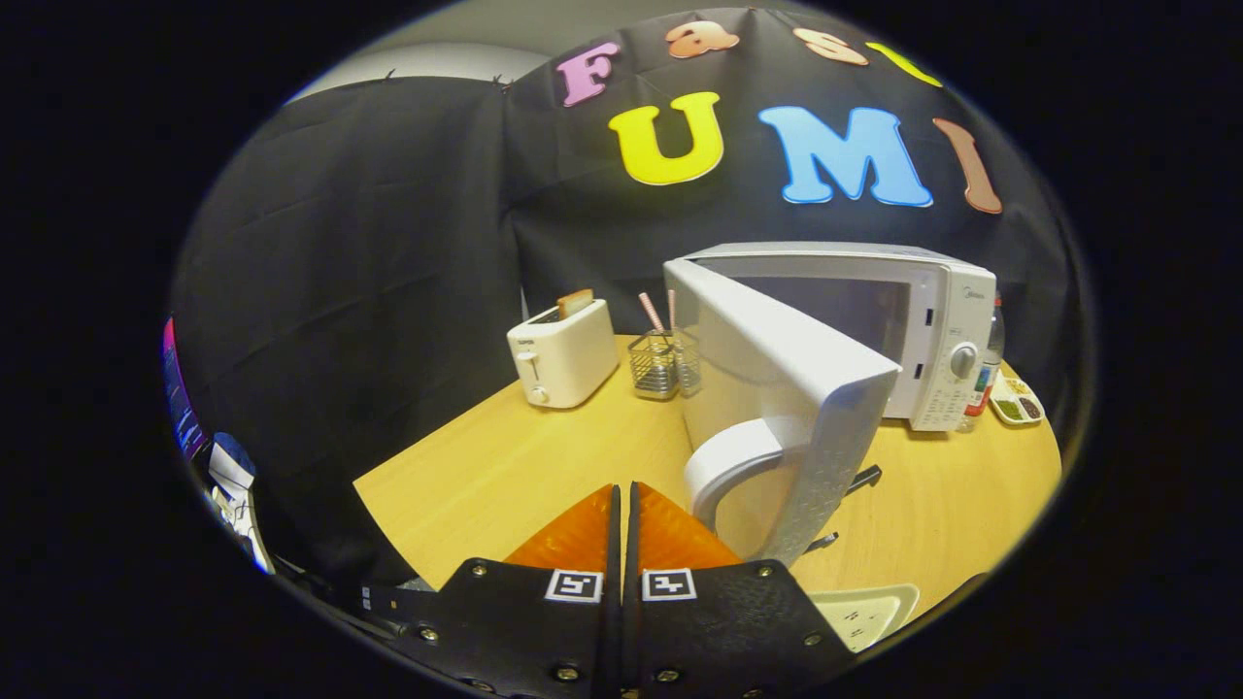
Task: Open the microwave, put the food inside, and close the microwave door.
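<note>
Already swung wide, the microwave's door (777, 388) stands edge-on just ahead and right of the gripper (621, 505), whose fingers are pressed together with nothing between them, while the microwave (913, 320) itself sits on the far right of the wooden counter (486, 476) beside a toaster (563, 354) and a wire basket (655, 367). With the cavity exposed, the sensible next step looks to be fetching the food: a pale tray (869, 612) lies near right of the fingers, though what it holds cannot be told. Spreading the fingers before reaching, and steering clear of the door's handle (723, 466), would keep the door from being knocked.
</note>
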The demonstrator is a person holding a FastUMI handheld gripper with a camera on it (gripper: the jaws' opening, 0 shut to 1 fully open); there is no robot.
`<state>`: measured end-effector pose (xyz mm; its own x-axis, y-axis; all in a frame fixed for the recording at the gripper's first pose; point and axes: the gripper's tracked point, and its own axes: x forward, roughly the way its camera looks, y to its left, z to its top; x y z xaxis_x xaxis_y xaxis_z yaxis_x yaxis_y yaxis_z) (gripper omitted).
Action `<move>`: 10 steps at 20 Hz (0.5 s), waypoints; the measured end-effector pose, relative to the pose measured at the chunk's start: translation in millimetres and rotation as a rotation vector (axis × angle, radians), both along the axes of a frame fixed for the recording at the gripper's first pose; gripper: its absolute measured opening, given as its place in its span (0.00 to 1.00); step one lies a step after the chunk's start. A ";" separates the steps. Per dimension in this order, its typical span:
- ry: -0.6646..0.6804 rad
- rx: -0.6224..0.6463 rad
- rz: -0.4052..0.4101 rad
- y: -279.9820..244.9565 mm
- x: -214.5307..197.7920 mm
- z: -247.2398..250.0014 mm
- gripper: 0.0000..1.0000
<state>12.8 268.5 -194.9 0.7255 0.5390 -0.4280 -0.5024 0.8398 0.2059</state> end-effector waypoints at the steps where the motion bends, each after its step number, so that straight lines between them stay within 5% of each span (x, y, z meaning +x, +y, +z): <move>1: 0.005 -0.002 -0.027 -11.0 8.2 -1.0 0.01; 10: 0.016 -0.001 -0.152 -68.6 64.5 -0.9 0.01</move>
<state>77.2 199.8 -195.7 0.7920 0.4228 -0.4405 -0.3657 0.9062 0.2122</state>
